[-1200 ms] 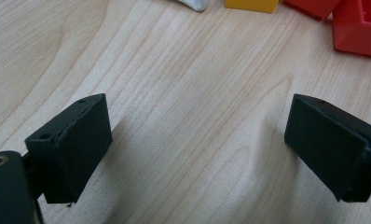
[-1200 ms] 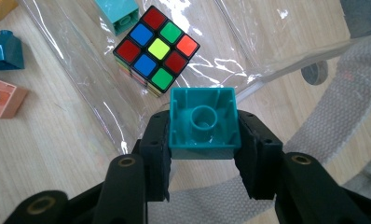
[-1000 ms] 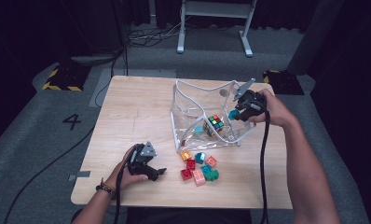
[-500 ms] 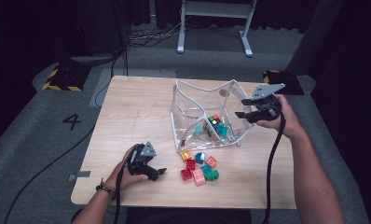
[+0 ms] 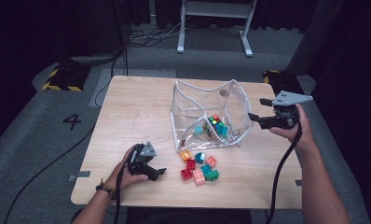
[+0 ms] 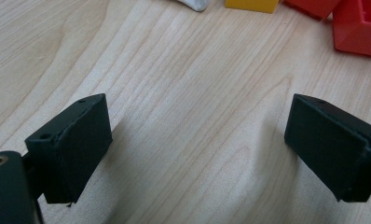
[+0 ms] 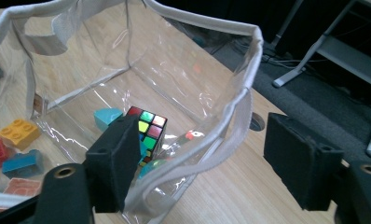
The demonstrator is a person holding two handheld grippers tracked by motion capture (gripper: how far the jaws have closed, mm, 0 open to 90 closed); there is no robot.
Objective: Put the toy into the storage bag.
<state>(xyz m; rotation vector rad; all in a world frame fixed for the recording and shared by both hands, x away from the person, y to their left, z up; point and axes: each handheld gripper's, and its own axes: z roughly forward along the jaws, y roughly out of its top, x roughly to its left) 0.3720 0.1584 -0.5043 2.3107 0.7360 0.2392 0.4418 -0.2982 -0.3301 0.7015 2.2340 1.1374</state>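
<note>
A clear plastic bag (image 5: 197, 100) with a white rim stands open mid-table. Inside lie a colour cube (image 5: 215, 122) and a few teal blocks. The right gripper view looks into the bag, down at the cube (image 7: 147, 130). My right gripper (image 5: 257, 108) is open just right of the bag, and the white rim (image 7: 230, 116) runs between its jaws (image 7: 204, 158). Several loose bricks (image 5: 200, 167) lie in front of the bag. My left gripper (image 5: 159, 172) rests open on bare wood left of them, with nothing between its fingers (image 6: 197, 140).
A yellow brick (image 6: 251, 4) and red bricks (image 6: 356, 23) lie just beyond the left gripper's jaws. The wooden table (image 5: 132, 107) has free room on its left half. Beyond it are grey floor and a white metal stand (image 5: 214, 18).
My right gripper has drawn back to the right, off the bag's right rim, and now stands open beside it. The left gripper has not moved.
</note>
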